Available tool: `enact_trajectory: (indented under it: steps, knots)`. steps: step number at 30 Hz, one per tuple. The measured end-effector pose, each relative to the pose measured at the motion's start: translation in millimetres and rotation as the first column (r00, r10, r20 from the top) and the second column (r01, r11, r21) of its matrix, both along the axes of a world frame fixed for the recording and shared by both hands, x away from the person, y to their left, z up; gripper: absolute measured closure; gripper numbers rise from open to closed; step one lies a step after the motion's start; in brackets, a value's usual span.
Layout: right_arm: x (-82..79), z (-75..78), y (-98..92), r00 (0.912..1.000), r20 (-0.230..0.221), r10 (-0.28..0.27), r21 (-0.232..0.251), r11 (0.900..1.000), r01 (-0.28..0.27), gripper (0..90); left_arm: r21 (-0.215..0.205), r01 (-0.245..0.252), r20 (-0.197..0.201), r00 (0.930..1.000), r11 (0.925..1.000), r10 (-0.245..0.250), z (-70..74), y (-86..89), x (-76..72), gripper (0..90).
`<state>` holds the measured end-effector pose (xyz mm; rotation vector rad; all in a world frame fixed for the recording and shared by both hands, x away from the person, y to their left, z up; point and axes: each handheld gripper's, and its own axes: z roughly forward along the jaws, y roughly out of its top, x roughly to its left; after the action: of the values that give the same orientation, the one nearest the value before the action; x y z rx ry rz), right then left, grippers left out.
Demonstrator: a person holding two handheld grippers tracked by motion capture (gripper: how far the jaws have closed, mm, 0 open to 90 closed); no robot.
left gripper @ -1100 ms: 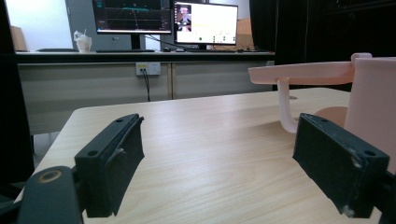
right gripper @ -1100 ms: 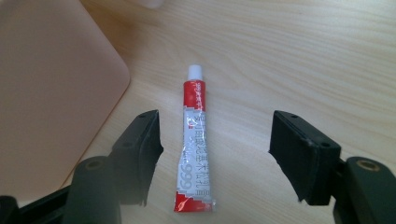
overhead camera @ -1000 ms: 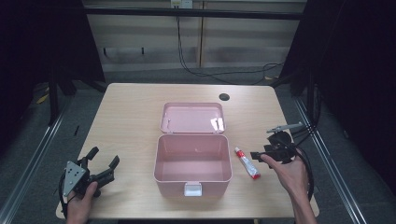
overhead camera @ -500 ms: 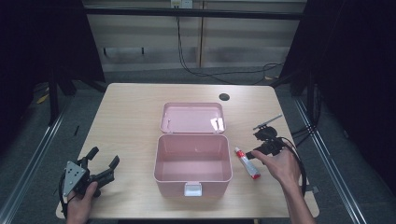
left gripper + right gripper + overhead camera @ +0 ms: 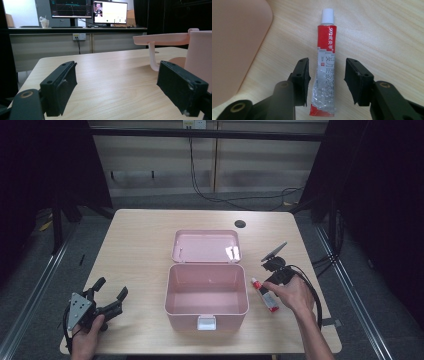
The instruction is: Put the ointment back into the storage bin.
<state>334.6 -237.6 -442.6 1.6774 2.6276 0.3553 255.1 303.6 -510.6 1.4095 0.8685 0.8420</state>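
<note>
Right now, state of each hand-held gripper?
Left hand-held gripper: open, holding nothing.
Right hand-held gripper: jaws just closing, astride the ointment tube, pads not yet touching it.

Glossy crinkled tube (image 5: 325, 67) (plastic cap) on matt wood-grain table (image 5: 387, 37).

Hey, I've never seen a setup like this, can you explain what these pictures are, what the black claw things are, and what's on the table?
A person sits at a wooden table holding a hand-held two-jaw tool in each hand. One camera looks down from above; one rides on each tool. An open pink box stands mid-table. The left gripper rests open near the table's edge, holding nothing. The right gripper has just been closing around a red and silver tube lying beside the box; the tube is between its jaws, not yet squeezed.
</note>
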Motion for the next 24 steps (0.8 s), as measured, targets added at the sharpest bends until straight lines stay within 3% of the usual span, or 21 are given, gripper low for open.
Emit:
enact_trajectory:
  steps: [11,19,24]
  knots:
    - [10.6,-12.6,12.8,0.9969,-0.073,0.03,-0.068,0.997,-0.035,59.6,0.001,0.0,0.0,1.0,1.0,0.0,0.0,0.1,0.0,15.8]
    - [12.6,-22.6,19.4,0.9942,-0.102,0.035,-0.129,0.99,-0.048,64.0,-0.006,0.005,-0.001,1.0,1.0,-0.005,-0.1,-0.4,-0.2,15.8]
    - [13.9,-25.3,23.9,0.9935,-0.106,0.041,-0.142,0.988,-0.056,66.8,-0.006,0.005,-0.001,1.0,1.0,-0.005,-0.1,-0.4,-0.2,15.8]
